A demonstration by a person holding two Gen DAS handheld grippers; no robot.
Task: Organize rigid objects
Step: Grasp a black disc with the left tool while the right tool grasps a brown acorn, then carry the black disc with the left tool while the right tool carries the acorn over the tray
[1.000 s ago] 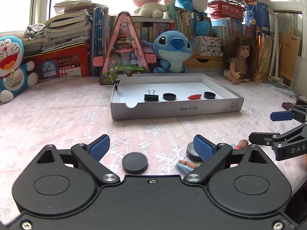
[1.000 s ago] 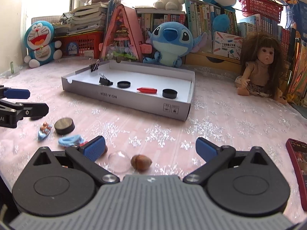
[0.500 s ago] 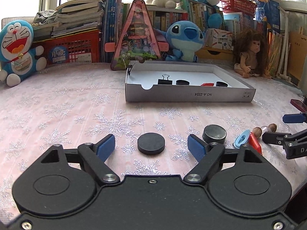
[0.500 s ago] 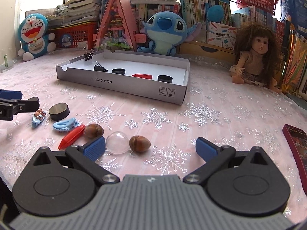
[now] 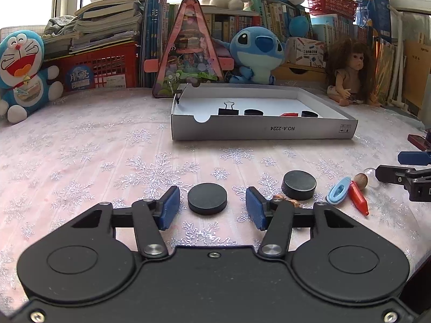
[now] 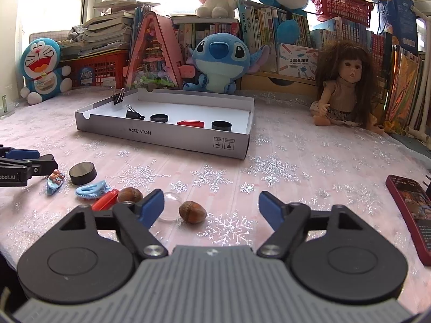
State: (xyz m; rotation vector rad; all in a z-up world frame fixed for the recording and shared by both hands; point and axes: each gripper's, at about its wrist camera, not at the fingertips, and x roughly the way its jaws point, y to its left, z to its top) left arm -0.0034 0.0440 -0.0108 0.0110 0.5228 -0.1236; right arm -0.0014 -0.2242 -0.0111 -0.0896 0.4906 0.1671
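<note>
My left gripper (image 5: 212, 208) is open, its blue pads on either side of a black disc (image 5: 207, 198) lying on the tablecloth. A second black disc (image 5: 299, 184) lies just right of it, also in the right wrist view (image 6: 82, 173). My right gripper (image 6: 211, 210) is open and empty; a brown nut (image 6: 193, 211) and a clear dome (image 6: 169, 206) lie between its fingers. A blue clip (image 6: 93, 189), red piece (image 6: 105, 200), another nut (image 6: 130, 195) and a small figure clip (image 6: 55, 183) lie to its left. The white box (image 5: 264, 132) holds a binder clip, discs and a red piece.
Plush toys, books, a red crate (image 5: 99, 67) and a doll (image 6: 342, 86) line the back. A dark red phone (image 6: 410, 204) lies at the right. The table's front edge is close under both grippers.
Both grippers have dropped lower and tilted toward the table. The left gripper's pads have narrowed around the black disc. The right gripper has come closer to the nut and dome.
</note>
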